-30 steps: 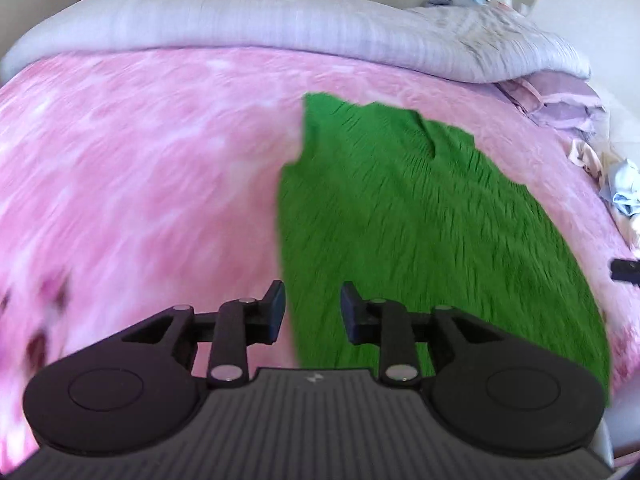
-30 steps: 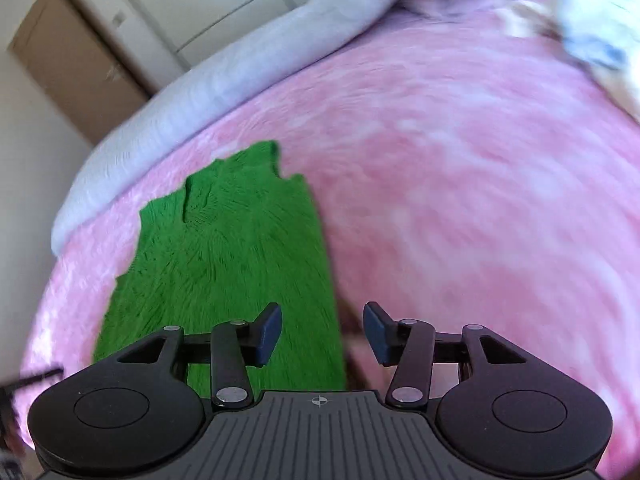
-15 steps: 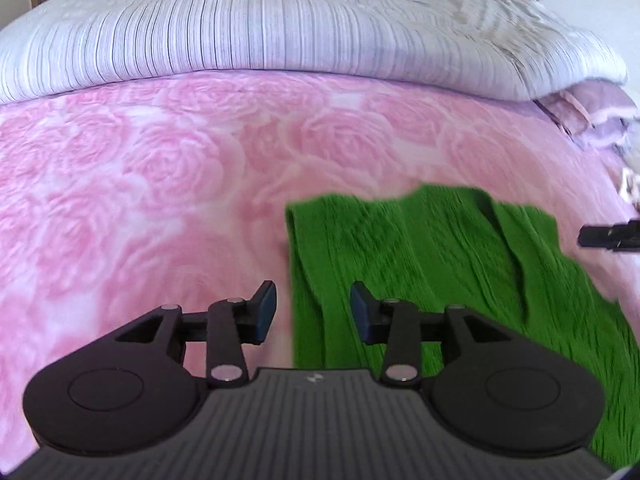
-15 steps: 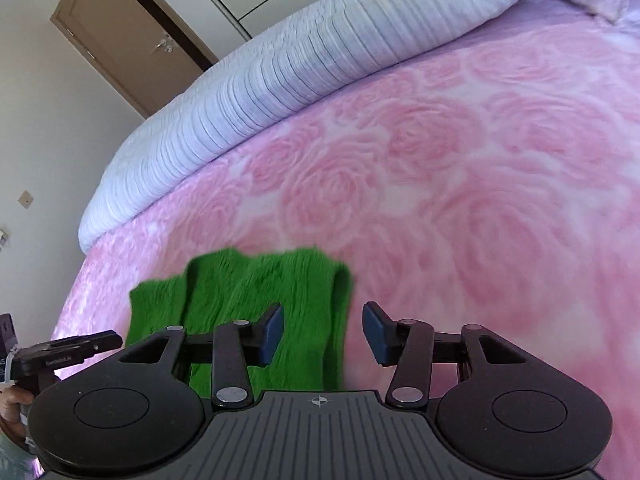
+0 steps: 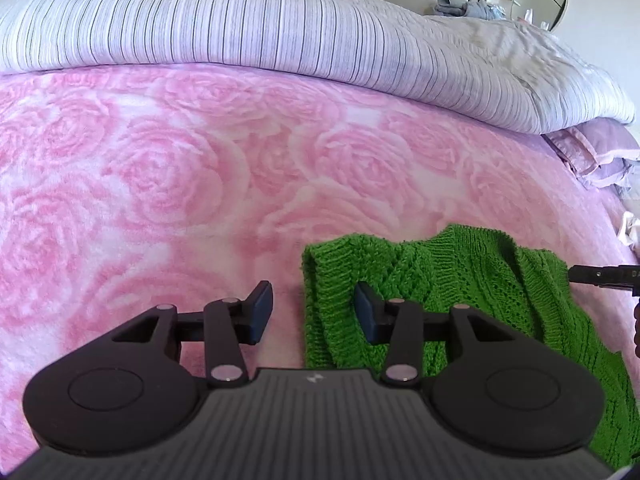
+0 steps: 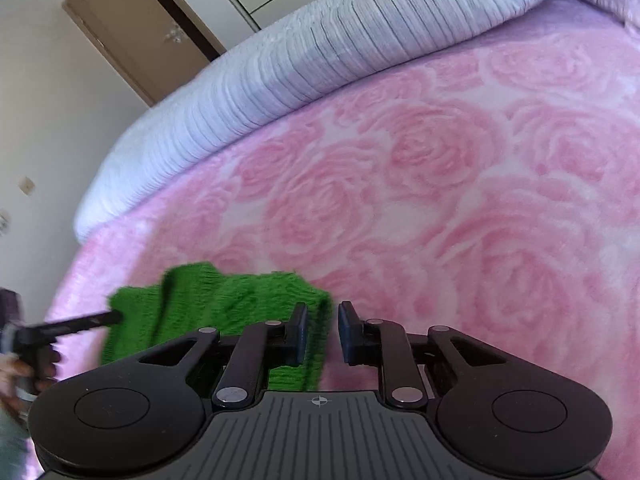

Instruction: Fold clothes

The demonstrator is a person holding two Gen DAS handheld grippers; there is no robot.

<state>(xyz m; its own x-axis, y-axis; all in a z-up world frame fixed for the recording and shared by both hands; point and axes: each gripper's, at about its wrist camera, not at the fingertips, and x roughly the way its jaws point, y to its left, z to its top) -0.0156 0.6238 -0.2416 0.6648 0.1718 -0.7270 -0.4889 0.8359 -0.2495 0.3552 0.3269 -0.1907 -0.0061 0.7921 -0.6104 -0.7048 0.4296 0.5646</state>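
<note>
- Both of my grippers have dropped low toward the top edge of the green sweater [image 5: 448, 280] since a second ago, when I saw its whole body from higher up; now only its shoulder end fills the lower part of each view.
- My left gripper [image 5: 314, 312] stands with its jaws wide apart, straddling the sweater's left shoulder corner, nothing pinched yet.
- My right gripper [image 6: 322, 332] has a narrower gap, the sweater's right edge [image 6: 316, 320] lying between the pads; I judge it not clamped yet.
- To do this well, I should close both on the shoulder corners together, catching every knit layer, then lift evenly so the fold falls straight.
- The sweater lies flat on the pink rose blanket [image 5: 200, 184], well short of the striped duvet [image 5: 280, 28] beyond it.
</note>
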